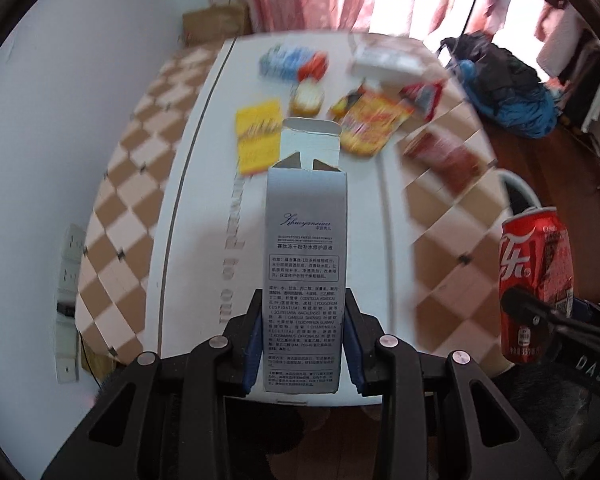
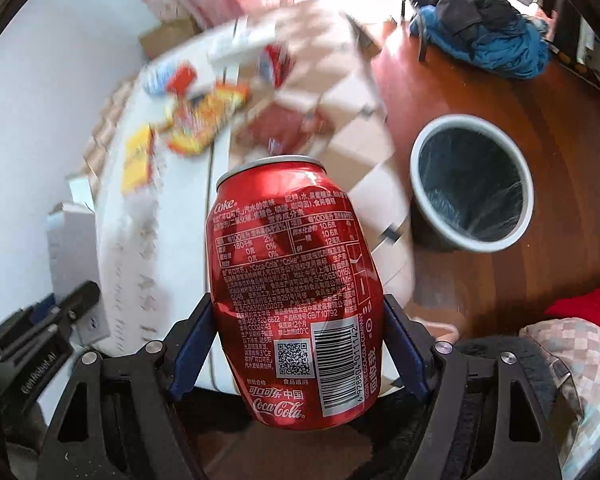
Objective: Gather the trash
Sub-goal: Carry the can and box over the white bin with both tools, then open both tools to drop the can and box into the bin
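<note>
Left gripper: a tall grey box is pinched between its two blue fingers, low down near the bottom of the box.
Grey box: it is held upright above the near end of the table. Its top flap is seen standing open. Small print is seen on the front.
Right gripper: a red can is squeezed between its two blue fingers.
Red can: it is held upright in the air, with its silver top up. It is dented in at the sides where it is squeezed. A bar code and white writing are seen on it. In the left view the same can is seen far to the right, held by a dark finger.
Table: it is covered by a white strip in the middle and a brown and white checked cloth on both sides.
Trash on the table: a yellow packet, an orange and yellow wrapper, a dark red packet and a blue and white pack are left lying at the far end. All of these are blurred.
Trash bin: it is round with a pale rim and a black bag inside. It is set on the brown wood floor, just to the right of the table. It is seen to the right of the can.
Blue and black pile: it is heaped on the floor, far behind the bin.
</note>
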